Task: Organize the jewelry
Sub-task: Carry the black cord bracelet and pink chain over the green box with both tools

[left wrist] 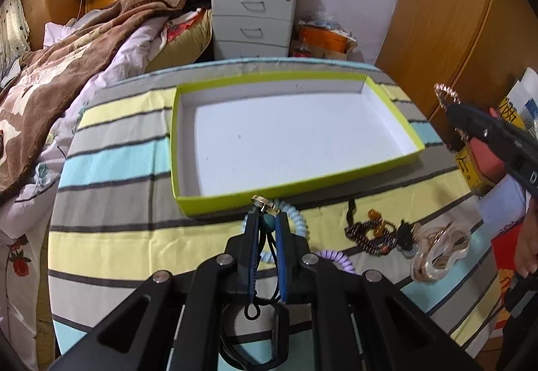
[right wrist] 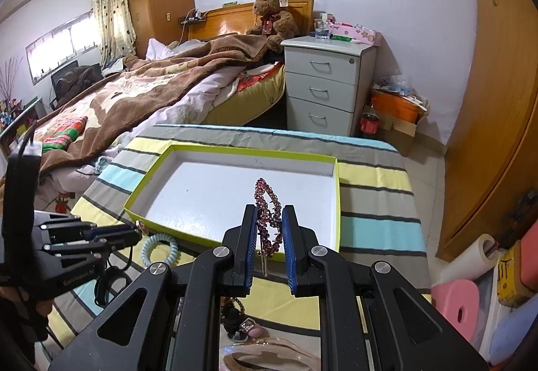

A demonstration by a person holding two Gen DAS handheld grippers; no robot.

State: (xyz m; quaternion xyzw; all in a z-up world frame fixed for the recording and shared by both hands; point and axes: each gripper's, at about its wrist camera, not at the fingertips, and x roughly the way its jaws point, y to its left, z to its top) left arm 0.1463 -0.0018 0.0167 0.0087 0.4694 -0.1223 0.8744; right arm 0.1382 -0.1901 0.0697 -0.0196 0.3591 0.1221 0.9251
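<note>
Right hand-held gripper [right wrist: 268, 230] clamped on a rhinestone hair clip [right wrist: 267, 213] above the green-rimmed tray [right wrist: 337, 203]; left hand-held gripper [left wrist: 265, 219] clamped on a black-corded charm [left wrist: 263, 202] at the tray's near wall.

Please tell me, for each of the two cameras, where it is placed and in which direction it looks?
Left wrist: sits on the left gripper, looking along its fingers over the striped table at the green-rimmed tray; it clamps a hair tie. The right gripper shows too.
Right wrist: sits on the right gripper, which holds a rhinestone hair clip; the left gripper shows.
Shared: tray, teddy bear, nightstand.
</note>
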